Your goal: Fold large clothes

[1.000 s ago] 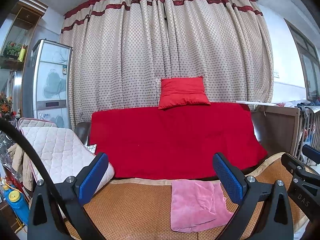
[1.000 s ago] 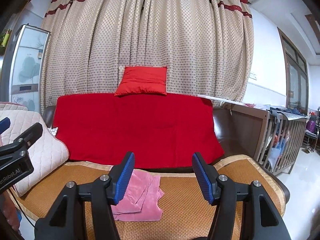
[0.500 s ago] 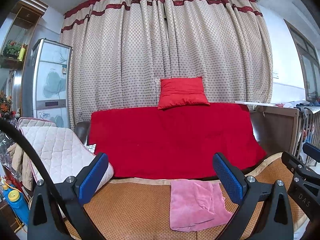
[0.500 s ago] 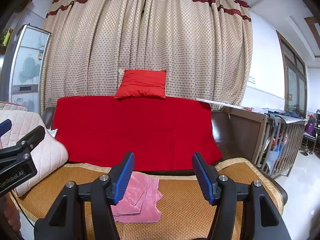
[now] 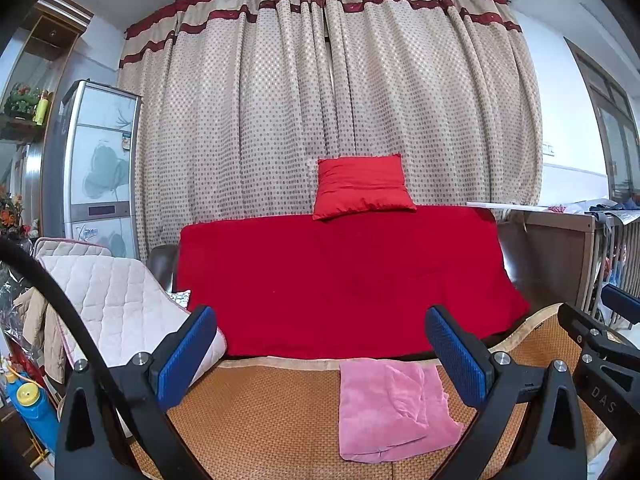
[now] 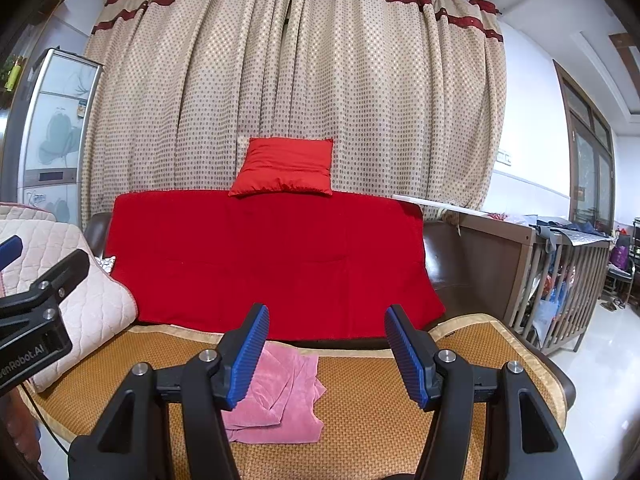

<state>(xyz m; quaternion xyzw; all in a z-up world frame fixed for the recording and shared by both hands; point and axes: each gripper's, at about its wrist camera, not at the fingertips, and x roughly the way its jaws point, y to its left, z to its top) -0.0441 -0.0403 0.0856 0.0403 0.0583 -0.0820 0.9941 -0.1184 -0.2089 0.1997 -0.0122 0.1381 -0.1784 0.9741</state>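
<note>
Hovering above the front edge of the woven mat point(image 5: 260, 412), the left tool point(image 5: 320, 356) stands wide open and empty — nothing touches its blue pads point(image 5: 184, 356). The right tool point(image 6: 326, 354) is parted too, less widely, holding nothing. A pink garment point(image 5: 390, 408), loosely folded, lies on the mat near its back edge — just below the red sofa cover point(image 5: 340, 280).

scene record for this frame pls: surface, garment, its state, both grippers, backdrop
surface: woven mat on sofa seat
garment: pink cloth, lying on the mat near the backrest
garment state: loosely folded, wrinkled, nothing touching it
left gripper: open, empty, above the mat
right gripper: open, empty, above the mat
backdrop: red blanket over backrest, red pillow on top, dotted curtain
</note>
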